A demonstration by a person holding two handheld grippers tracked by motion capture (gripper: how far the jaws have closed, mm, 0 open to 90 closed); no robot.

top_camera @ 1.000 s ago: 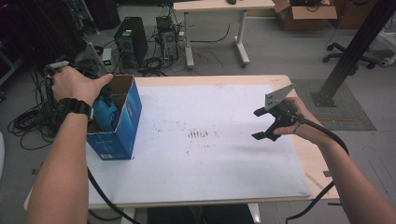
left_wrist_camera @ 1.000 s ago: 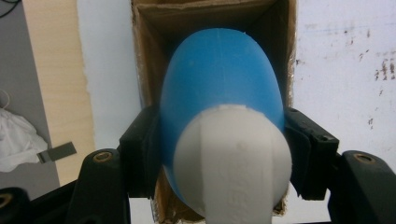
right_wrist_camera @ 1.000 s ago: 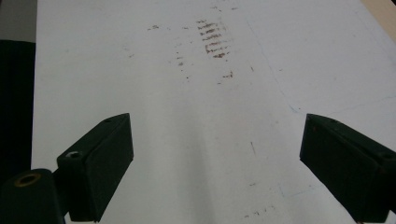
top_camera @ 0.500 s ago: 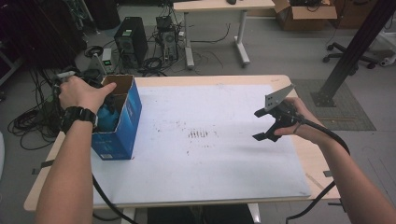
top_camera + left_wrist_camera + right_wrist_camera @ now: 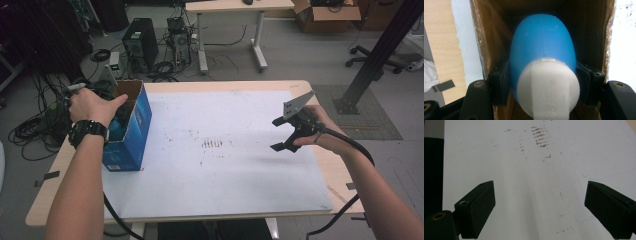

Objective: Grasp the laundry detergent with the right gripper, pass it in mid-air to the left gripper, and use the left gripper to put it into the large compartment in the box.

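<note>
A blue, rounded bottle-like thing (image 5: 542, 42) with a white cap (image 5: 549, 87) hangs inside an open cardboard box (image 5: 486, 42). My left gripper (image 5: 542, 75) is shut on it, one black pad pressing each side. In the high view the box (image 5: 131, 135) is blue outside and stands at the table's left edge. The person's left hand (image 5: 92, 106) covers its opening, and the gripper is hidden below it. My right gripper (image 5: 276, 134) hovers at the table's right side. Its jaws (image 5: 539, 207) are open over the white sheet with nothing between them.
A white sheet (image 5: 220, 170) with dark smudges (image 5: 212, 144) covers most of the wooden table (image 5: 345, 200). Beyond the table, computer towers (image 5: 140, 45), cables (image 5: 35, 130) and a second table (image 5: 235, 7) stand on the floor. A black post (image 5: 380, 50) rises at the right.
The left hand has sunk toward the box and carried the blue thing down inside it. The right hand and its gripper have stayed where they were.
</note>
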